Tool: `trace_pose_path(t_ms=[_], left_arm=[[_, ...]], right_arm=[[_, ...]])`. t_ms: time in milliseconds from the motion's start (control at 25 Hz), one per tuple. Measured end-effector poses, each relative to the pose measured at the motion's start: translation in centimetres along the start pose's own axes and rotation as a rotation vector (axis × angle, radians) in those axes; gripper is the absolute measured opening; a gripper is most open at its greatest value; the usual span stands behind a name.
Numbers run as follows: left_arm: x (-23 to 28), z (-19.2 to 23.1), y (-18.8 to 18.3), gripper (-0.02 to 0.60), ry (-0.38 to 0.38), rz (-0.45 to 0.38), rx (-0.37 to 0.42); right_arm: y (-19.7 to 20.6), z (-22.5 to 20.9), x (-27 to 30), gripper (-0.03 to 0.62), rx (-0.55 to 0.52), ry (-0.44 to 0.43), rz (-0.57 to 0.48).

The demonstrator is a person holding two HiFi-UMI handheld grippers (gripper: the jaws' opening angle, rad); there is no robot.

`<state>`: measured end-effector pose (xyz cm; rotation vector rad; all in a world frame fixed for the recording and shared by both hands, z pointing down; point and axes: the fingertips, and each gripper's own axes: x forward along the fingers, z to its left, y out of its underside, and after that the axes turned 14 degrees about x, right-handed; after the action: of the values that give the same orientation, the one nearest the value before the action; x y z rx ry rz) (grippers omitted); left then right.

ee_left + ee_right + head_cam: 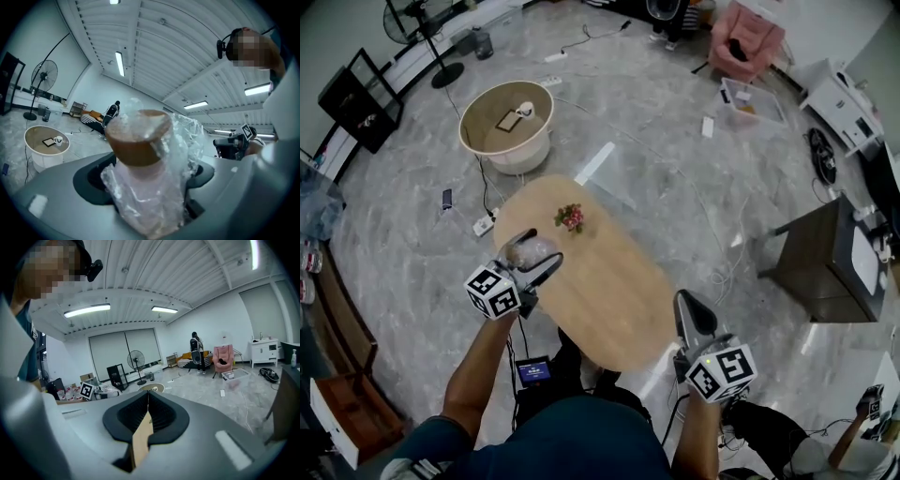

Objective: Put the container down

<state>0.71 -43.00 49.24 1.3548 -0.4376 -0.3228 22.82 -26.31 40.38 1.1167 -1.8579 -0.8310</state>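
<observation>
The container [531, 251] is a pale jar with a brown lid [138, 136], wrapped in clear crinkled plastic. My left gripper [541, 247] is shut on it and holds it just above the left edge of the oval wooden table [609, 281]. In the left gripper view the jar [145, 187] fills the space between the jaws and points up toward the ceiling. My right gripper [686, 307] hangs over the table's near right end. Its jaws are shut with nothing between them, and the right gripper [148, 404] shows the same in its own view.
A small bunch of red and green things [570, 217] lies on the table's far part. A round white stand [506, 122] with a cup on top is beyond the table, a dark side table [825, 258] to the right. Cables and a power strip [484, 225] lie on the floor.
</observation>
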Motion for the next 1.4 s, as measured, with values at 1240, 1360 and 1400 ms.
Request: trace_pose_path(t_ms=[1240, 1360, 1400], left_arm=[[9.0, 15.8, 30.4, 0.399, -0.017, 0.373, -0.123], [9.5, 16.5, 33.4, 0.399, -0.021, 0.413, -0.144], [9.6, 16.7, 34.5, 0.399, -0.022, 0.429, -0.151]], right_arm=[[12.5, -4.3, 12.5, 0.011, 0.156, 0.164, 0.292], [13.6, -4.7, 13.0, 0.011, 0.168, 0.177, 0.310], [13.9, -4.8, 13.2, 0.011, 0.172, 0.182, 0.315]])
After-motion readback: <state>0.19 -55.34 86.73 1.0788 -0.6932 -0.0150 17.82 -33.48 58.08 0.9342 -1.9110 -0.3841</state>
